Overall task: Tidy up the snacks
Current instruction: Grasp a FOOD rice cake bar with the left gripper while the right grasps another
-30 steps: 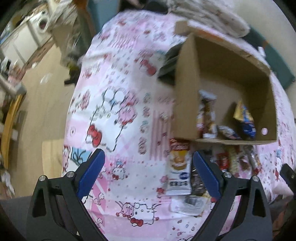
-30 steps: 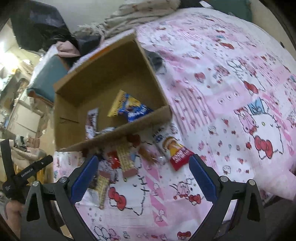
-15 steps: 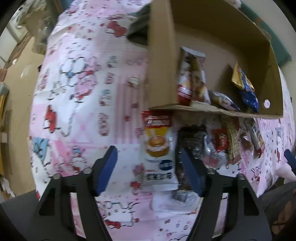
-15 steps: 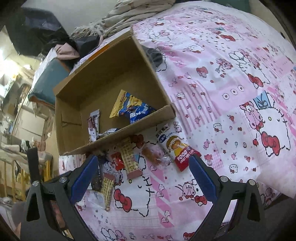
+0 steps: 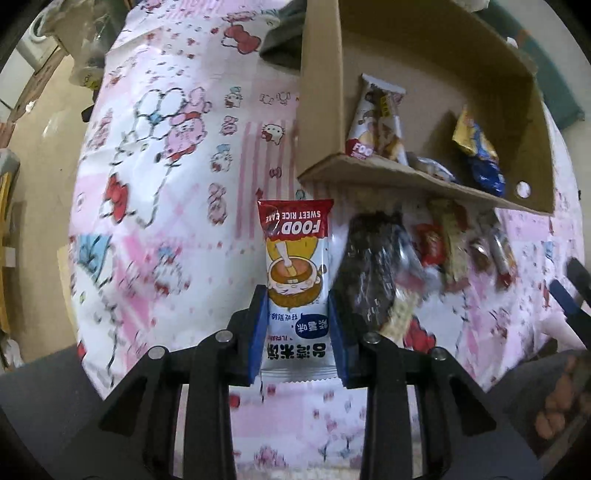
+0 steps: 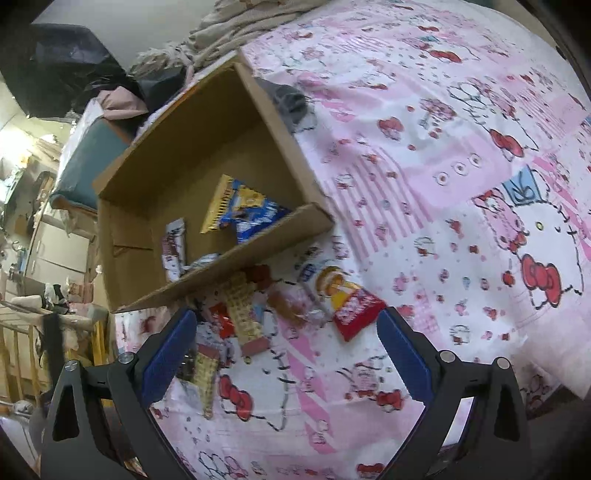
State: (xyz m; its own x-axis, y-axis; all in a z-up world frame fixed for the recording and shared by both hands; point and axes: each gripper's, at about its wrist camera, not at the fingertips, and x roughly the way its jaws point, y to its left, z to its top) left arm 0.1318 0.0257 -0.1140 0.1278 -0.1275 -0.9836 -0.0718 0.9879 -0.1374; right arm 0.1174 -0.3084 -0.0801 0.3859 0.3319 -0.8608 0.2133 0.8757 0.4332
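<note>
A sweet rice cake packet, white with a red end, lies on the pink bedsheet in front of the cardboard box. My left gripper points down at it, jaws closing, and both blue pads touch the packet's long edges. Beside it lie a dark packet and several small snacks. My right gripper hangs open over that pile, above a waffle bar, a brown candy and a second red rice cake packet. The box holds a blue and yellow bag and a white packet.
The box's low front wall stands just behind the pile. A dark cloth lies beside the box. The bed's edge runs under both grippers. A finger of the right gripper shows at the left wrist view's right edge. Folded bedding lies behind.
My left gripper came down over the rice cake packet and its jaws narrowed from wide apart to touching the packet's sides. The right gripper drew slightly nearer the pile and stayed open.
</note>
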